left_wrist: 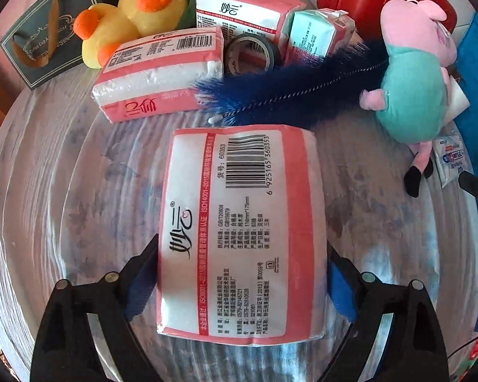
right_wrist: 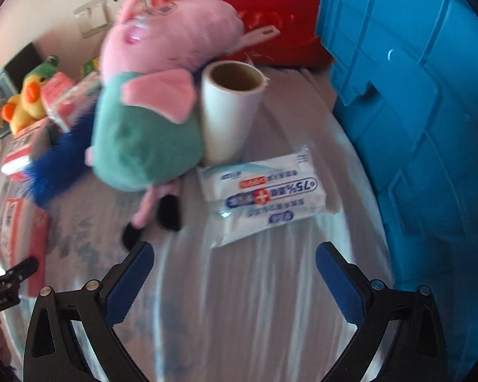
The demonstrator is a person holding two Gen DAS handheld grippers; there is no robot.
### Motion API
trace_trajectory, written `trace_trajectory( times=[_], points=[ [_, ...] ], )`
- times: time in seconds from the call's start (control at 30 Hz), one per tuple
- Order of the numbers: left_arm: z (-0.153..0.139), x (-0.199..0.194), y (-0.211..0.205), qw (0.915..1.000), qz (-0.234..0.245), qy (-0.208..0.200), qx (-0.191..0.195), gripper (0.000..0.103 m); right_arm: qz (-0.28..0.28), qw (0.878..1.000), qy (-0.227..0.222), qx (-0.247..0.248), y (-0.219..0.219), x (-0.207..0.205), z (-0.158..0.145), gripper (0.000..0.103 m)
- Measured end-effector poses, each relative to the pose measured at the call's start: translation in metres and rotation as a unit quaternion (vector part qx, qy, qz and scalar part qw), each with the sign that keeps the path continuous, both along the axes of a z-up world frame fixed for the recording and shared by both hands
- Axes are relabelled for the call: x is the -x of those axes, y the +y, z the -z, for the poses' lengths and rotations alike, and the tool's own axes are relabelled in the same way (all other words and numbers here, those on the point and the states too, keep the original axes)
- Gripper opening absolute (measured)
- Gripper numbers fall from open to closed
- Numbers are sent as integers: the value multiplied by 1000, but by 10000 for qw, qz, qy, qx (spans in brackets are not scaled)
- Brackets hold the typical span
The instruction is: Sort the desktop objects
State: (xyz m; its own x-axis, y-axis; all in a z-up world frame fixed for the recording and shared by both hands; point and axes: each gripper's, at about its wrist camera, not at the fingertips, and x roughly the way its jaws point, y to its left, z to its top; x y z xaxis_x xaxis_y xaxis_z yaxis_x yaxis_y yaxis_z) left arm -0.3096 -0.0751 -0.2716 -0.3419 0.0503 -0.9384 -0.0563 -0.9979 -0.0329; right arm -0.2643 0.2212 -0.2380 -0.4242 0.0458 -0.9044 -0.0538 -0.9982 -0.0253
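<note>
Between the left pads: tissue pack (left_wrist: 242,235), squeezed by left hand-held gripper (left_wrist: 242,281), on bench (left_wrist: 63,191).
Right hand-held gripper (right_wrist: 234,281): apart, empty, wipes pack (right_wrist: 264,194) ahead.
Risk: soft pack may slip out.

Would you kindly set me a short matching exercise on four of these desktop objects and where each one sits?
Things:
1. tissue pack
2. wipes packet
3. paper roll
4. duck plush

Places:
A. standing upright beside the pig plush
B. next to the dark gift bag
C. between the left gripper fingers
D. flat ahead of the empty right gripper

Pairs: 1-C, 2-D, 3-A, 4-B
</note>
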Motion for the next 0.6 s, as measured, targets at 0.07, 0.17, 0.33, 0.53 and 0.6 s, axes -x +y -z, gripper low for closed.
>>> trace_trajectory(
  times=[0.07, 0.17, 0.33, 0.53, 0.6],
  points=[
    [0, 10, 2, 10000, 7, 65, -5, 91, 48, 10000, 11, -51, 8, 15, 10, 103],
    [2, 23, 6, 9999, 1, 109, 96, 91, 32, 9999, 53, -148, 15, 37, 26, 103],
    [12, 31, 8, 9997, -12, 80, 238, 91, 9, 9983, 158, -556, 17, 52, 47, 103],
    [14, 14, 8, 9997, 72, 116, 210, 91, -157, 9992, 93, -356, 11, 27, 42, 78],
    [14, 2, 9, 9996, 149, 109, 236, 91, -591, 9981, -14, -182, -1, 5, 40, 74]
  ],
)
